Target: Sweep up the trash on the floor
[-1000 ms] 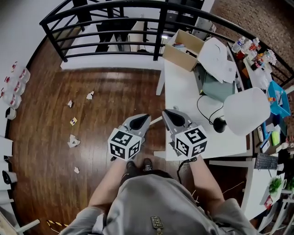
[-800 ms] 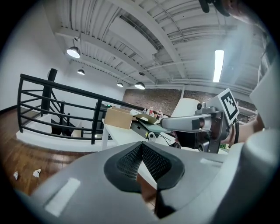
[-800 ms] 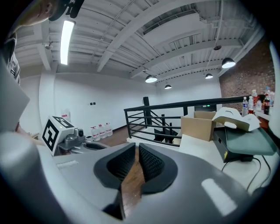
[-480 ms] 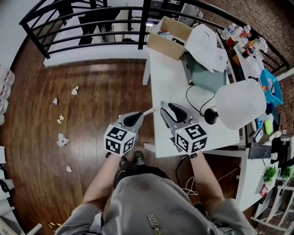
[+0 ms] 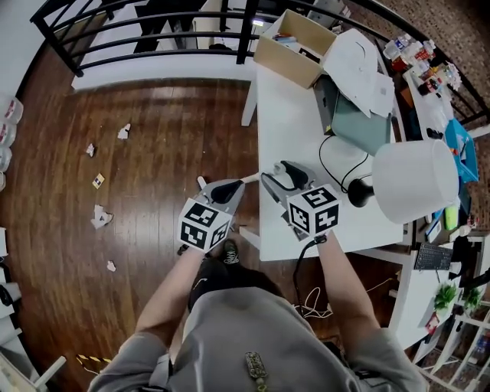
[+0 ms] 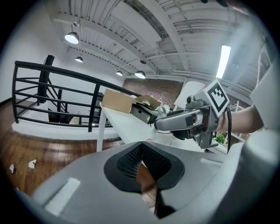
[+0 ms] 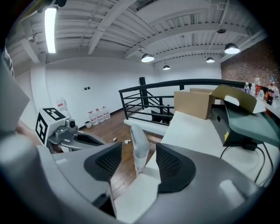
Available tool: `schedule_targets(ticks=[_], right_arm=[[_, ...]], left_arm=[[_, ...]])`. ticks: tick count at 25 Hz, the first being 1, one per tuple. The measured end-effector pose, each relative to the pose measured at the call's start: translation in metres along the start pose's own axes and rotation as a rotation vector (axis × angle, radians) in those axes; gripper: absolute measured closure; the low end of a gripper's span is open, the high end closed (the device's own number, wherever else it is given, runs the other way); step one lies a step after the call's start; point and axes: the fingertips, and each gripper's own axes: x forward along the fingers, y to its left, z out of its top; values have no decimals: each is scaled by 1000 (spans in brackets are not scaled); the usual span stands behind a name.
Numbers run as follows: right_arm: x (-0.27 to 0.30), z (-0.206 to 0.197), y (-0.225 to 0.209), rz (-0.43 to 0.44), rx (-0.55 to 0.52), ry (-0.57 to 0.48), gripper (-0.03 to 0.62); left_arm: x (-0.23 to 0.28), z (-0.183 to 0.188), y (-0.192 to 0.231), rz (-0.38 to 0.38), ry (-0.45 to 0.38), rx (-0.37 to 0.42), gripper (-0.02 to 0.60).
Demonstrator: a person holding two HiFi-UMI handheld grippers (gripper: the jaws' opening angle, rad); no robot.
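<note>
Several scraps of paper trash [image 5: 99, 217] lie scattered on the wooden floor at the left, also visible far off as trash [image 6: 31, 164]. A pale grey-white handle [image 7: 139, 146] stands upright beside the white table's near corner; its tip, the handle [image 5: 249, 180], shows between my two grippers. My right gripper [image 7: 139, 162] is opening, with the handle in the gap and the pads apart from it. In the head view the right gripper [image 5: 274, 174] hangs over the table's edge. My left gripper [image 6: 141, 159] is shut and empty, and the left gripper [image 5: 236, 185] hangs over the floor.
The white table [image 5: 291, 122] at the right bears a cardboard box [image 5: 295, 47], a grey case, cables and a white lamp shade [image 5: 413, 180]. A black railing [image 5: 153, 23] closes off the far side. Bottles [image 5: 6, 134] line the left wall.
Both grippers have sunk lower and shifted slightly left in the head view. The right gripper's jaws have gone from shut to wide apart around the handle. The left stays shut.
</note>
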Motion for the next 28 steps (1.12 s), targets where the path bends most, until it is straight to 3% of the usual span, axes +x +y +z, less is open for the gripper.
schedule_targets(ticks=[10, 12, 15, 19, 28], right_arm=[[43, -18, 0, 58, 14, 79, 382], [48, -19, -2, 56, 14, 91, 408], [48, -23, -1, 49, -12, 126, 497], [44, -29, 5, 70, -37, 173, 499], [49, -16, 33, 137, -67, 121, 510]], left_arm=[[5, -21, 20, 34, 19, -29, 577], [6, -25, 22, 36, 25, -38, 577], [5, -30, 25, 40, 34, -47, 577], [2, -35, 30, 51, 38, -67, 577], [-9, -53, 39, 89, 60, -99, 577]])
